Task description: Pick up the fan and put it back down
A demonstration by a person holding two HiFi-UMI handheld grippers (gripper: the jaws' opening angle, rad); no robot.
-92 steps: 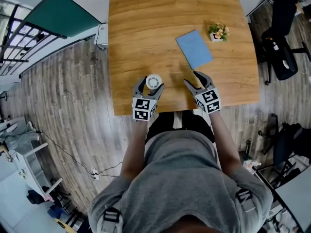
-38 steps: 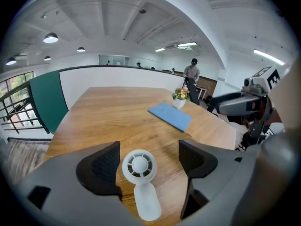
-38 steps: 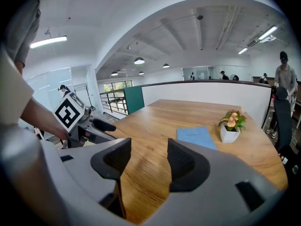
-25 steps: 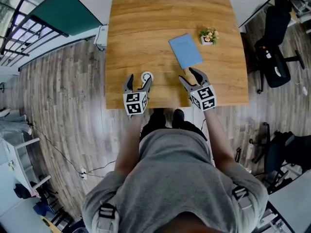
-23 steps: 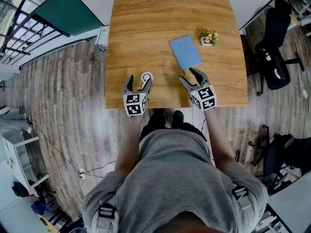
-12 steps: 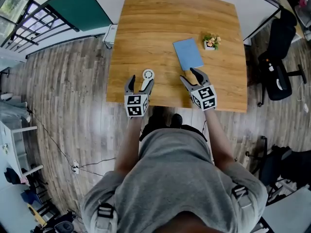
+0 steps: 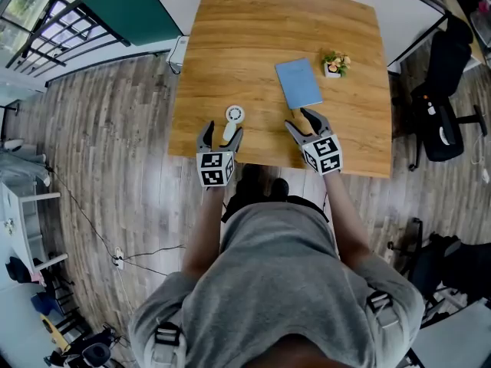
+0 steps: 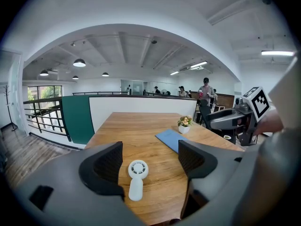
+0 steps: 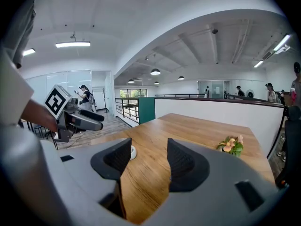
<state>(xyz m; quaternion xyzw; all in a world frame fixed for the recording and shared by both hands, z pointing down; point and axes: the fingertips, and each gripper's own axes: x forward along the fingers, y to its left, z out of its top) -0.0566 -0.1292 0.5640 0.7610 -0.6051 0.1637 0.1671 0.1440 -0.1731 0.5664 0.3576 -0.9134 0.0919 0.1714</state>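
Left gripper [image 8: 150,164] first: its ribbed black pads [image 8: 109,163] sit wide apart with nothing pinched between them. The little white handheld fan [image 8: 136,179] lies flat on the wooden table [image 7: 253,37], just ahead of the gap. Its handle points back at the gripper and the round head faces away. From the head view the handle's end is right by the jaw tips, closer to the right one, but I don't see either pad touching it.

Right gripper [image 9: 143,166] is the same deal: jaws spread, only bare tabletop between them. It's parked off to the side, nearer the blue notebook [image 7: 298,83] and the small flower pot [image 7: 335,62].

Step-wise, honest guess: the fan is down and nobody's holding it, so this is either lining up for the grab or the moment after setting it down. One moment doesn't settle which. If the pick is still to come, the left gripper needs to slide forward so the handle sits properly between the pads, centre it a touch, then close and lift straight up.

Pose: both forearms reach out from the body over the near table edge. Both grippers point away from the person and are tipped slightly down.
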